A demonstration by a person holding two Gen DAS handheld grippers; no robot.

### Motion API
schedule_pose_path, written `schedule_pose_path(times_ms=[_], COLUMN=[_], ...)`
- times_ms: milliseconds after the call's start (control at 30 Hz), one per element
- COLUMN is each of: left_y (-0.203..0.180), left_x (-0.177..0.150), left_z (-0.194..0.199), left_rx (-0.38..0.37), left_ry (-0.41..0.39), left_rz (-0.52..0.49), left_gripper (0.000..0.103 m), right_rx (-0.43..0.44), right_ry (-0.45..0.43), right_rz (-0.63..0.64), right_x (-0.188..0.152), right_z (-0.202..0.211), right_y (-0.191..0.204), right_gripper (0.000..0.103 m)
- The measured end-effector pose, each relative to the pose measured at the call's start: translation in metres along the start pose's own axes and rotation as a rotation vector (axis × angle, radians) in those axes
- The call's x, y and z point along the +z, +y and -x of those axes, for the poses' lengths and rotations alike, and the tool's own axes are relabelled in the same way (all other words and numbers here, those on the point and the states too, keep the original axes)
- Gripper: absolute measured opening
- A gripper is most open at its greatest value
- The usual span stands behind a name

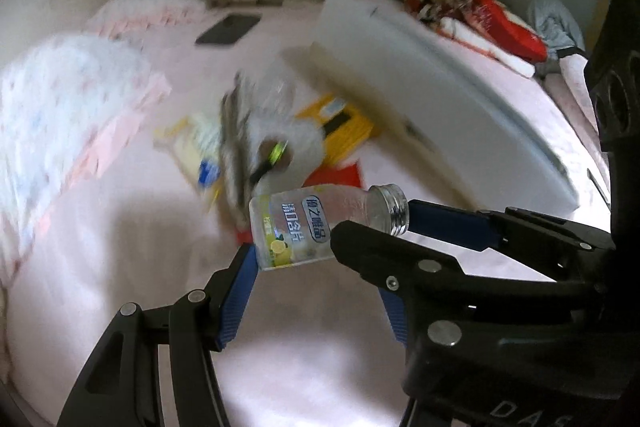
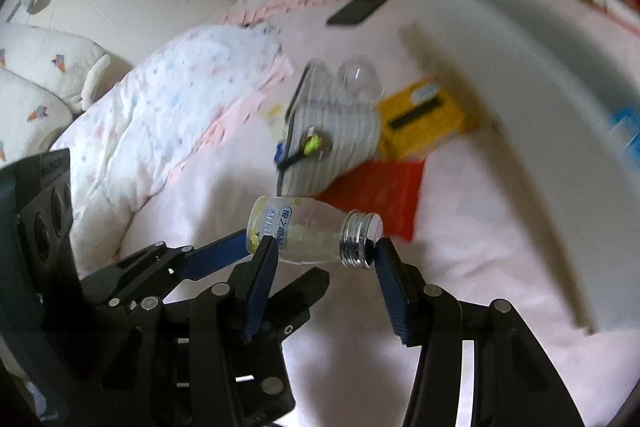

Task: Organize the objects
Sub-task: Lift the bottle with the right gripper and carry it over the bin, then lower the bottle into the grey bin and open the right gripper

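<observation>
A small clear bottle (image 1: 304, 223) with a silver screw cap (image 1: 394, 209) and a lemon label lies sideways, held above a pink bedsheet (image 1: 120, 227). My left gripper (image 1: 328, 247) grips it lengthwise, one blue pad at its base, the other at the cap. In the right wrist view my right gripper (image 2: 320, 251) also closes on the same bottle (image 2: 292, 231), one pad on the label end, one against the cap (image 2: 360, 239). Behind it lies a pile: a paper roll (image 2: 340, 135), a yellow box (image 2: 428, 115), a red packet (image 2: 380, 187).
A white tray or bin (image 1: 420, 87) stands to the right of the pile; it also shows in the right wrist view (image 2: 520, 107). A folded quilt (image 2: 160, 115) lies at left, a dark phone (image 2: 360, 7) farther back, pillows beyond. Red patterned clothes (image 1: 472, 7) lie at far right.
</observation>
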State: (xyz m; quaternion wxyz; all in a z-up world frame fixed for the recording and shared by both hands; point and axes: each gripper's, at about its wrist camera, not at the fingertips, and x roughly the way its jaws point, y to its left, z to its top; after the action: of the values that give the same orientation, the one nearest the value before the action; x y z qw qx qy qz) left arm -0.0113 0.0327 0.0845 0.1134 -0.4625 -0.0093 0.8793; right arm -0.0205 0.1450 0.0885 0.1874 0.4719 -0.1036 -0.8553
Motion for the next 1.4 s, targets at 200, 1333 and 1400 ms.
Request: schedule_pose_path(times_ms=[200,1333,1400], left_y=[-0.028,-0.176,-0.173], left_x=[0.029,0.118,0.119], left_z=[0.016,-0.029,-0.032], left_rx=[-0.016,-0.230,-0.211], left_ry=[-0.050,0.038,0.040], left_rz=[-0.050,-0.403,-0.394], left_gripper=[0.057,0.042,0.041], right_rx=[0.009,0.105,0.125], right_ry=[-0.058,-0.238,-0.234], right_rz=[-0.082,-0.472,-0.477], right_x=[0.017,0.029,0.030], right_z=[0.035,0.122,0.117], right_y=[-0.020,-0.160,-0.161], right_gripper=[0.051,0.044,0.043])
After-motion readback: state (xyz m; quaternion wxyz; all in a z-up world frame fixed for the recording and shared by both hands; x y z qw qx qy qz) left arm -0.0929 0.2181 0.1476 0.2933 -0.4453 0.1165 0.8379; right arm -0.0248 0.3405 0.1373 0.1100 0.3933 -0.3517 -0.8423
